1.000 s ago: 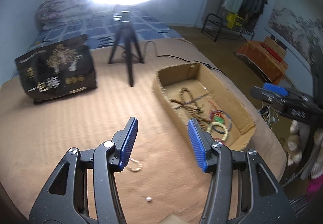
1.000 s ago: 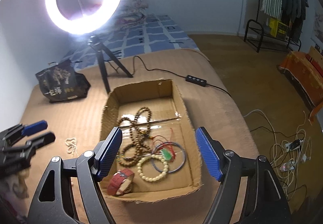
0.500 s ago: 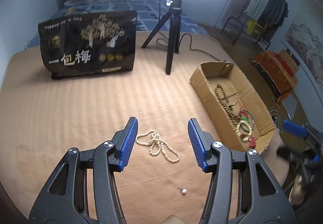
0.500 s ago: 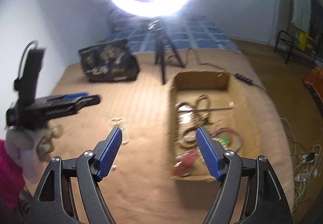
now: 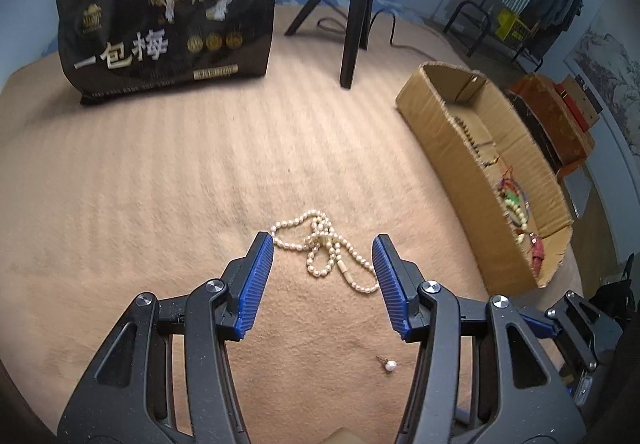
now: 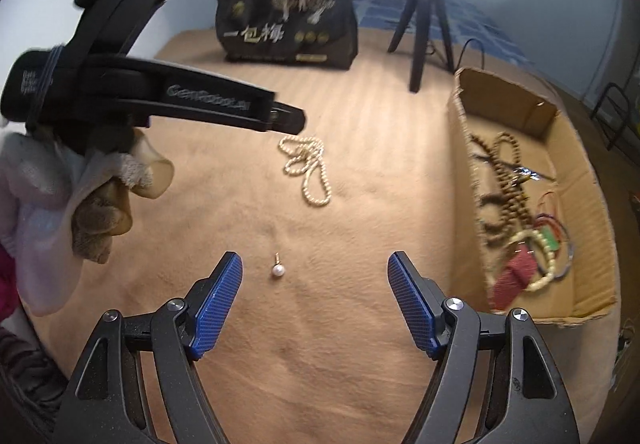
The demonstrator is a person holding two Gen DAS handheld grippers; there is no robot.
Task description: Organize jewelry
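Note:
A white pearl necklace [image 5: 326,250] lies tangled on the tan cloth, just beyond and between the fingertips of my open left gripper [image 5: 323,244]; it also shows in the right wrist view [image 6: 307,169]. A single pearl earring [image 6: 277,269] lies on the cloth just ahead of my open, empty right gripper [image 6: 315,262]; it also shows in the left wrist view [image 5: 389,365]. A cardboard box [image 6: 464,132] on the right holds wooden bead strings, bangles and a red strap. The left gripper [image 6: 280,118] reaches in from the left over the necklace.
A black printed bag [image 5: 168,28] stands at the back left. A black tripod [image 5: 354,16] with a ring light and cable stands behind the box [image 5: 440,116]. The table edge drops off behind the box on the right, with a clothes rack beyond.
Both grippers have swung left, away from the box. The left gripper has come down close to the pearl necklace; the right now faces the pearl earring. Both stayed open.

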